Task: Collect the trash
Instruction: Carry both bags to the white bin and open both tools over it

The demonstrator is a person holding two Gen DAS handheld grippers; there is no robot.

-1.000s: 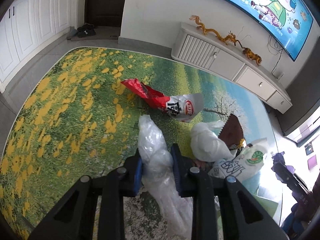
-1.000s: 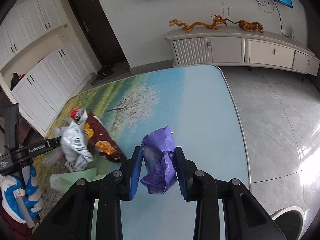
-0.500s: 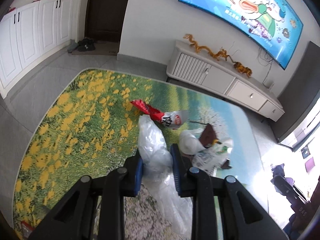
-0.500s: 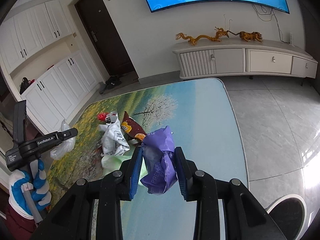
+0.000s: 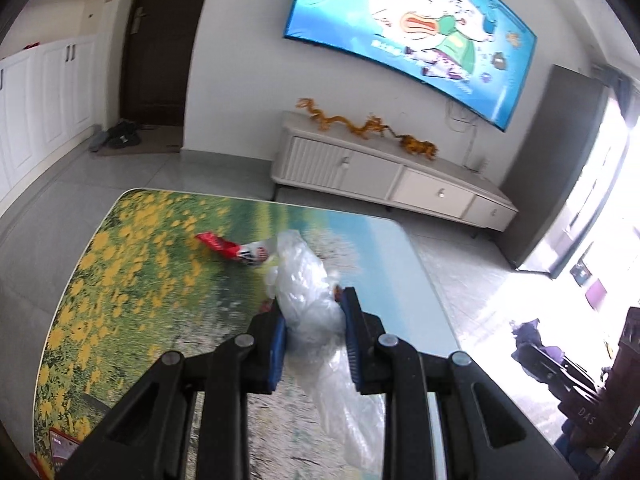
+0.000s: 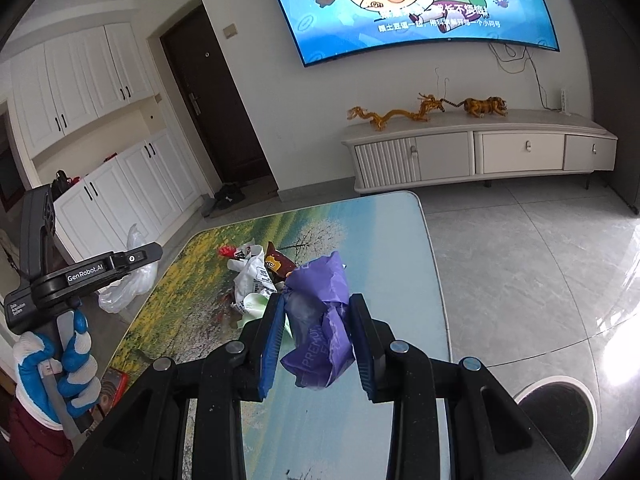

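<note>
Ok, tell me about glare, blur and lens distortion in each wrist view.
Left wrist view: daylight blows out the floor at right, the flower-print tabletop is motion-smeared, the wall TV bows. Right wrist view: sharper, print on the crumpled purple wrapper partly readable, a mild sheen on the grey floor tiles, dark fisheye corners.

Both grippers raised off the table (image 5: 404,248) since a second ago: left gripper (image 5: 314,322) lifts the clear plastic bag (image 5: 308,280), right gripper (image 6: 316,326) lifts the purple wrapper (image 6: 320,304). Trash pile (image 6: 260,276) now farther below.
</note>
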